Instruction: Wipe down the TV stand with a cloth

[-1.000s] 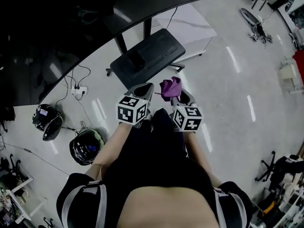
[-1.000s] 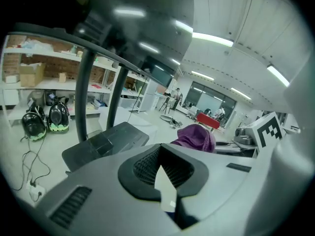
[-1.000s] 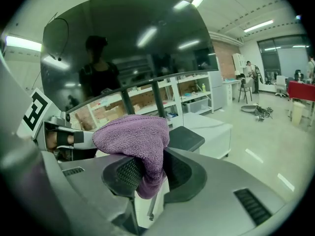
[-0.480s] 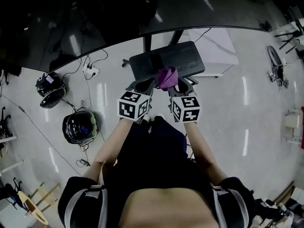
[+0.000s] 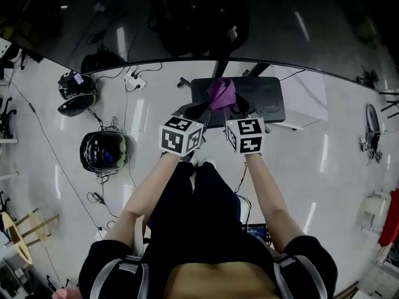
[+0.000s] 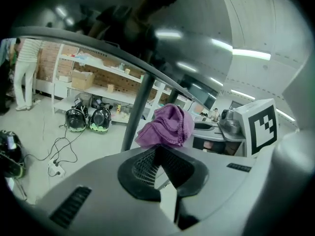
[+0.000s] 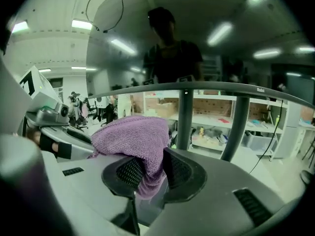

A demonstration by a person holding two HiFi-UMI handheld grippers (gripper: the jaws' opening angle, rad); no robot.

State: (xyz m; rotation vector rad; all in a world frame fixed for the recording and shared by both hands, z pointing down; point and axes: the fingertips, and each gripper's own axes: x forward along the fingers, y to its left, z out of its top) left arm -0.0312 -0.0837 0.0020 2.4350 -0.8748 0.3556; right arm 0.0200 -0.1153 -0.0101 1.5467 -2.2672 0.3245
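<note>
In the head view the TV stand's black base (image 5: 265, 101) lies on the floor under the big dark screen (image 5: 187, 23). My right gripper (image 5: 232, 108) is shut on a purple cloth (image 5: 221, 92), which hangs over the base's left part. In the right gripper view the cloth (image 7: 133, 139) is pinched between the pads of the right gripper (image 7: 150, 168), with the stand's two poles (image 7: 184, 119) behind it. My left gripper (image 5: 198, 109) is beside it, jaws together and holding nothing. The left gripper view shows the left gripper (image 6: 158, 154), with the cloth (image 6: 167, 124) just beyond its tips.
Two helmets (image 5: 103, 154) (image 5: 75, 86) lie on the floor at the left, with a power strip (image 5: 136, 80) and loose cables. A white platform (image 5: 308, 98) sits right of the base. A wooden stool (image 5: 19, 235) stands at the lower left.
Both grippers have moved forward to the stand with the cloth, which now hangs over the black base. The view has swung so that the stand sits straight ahead.
</note>
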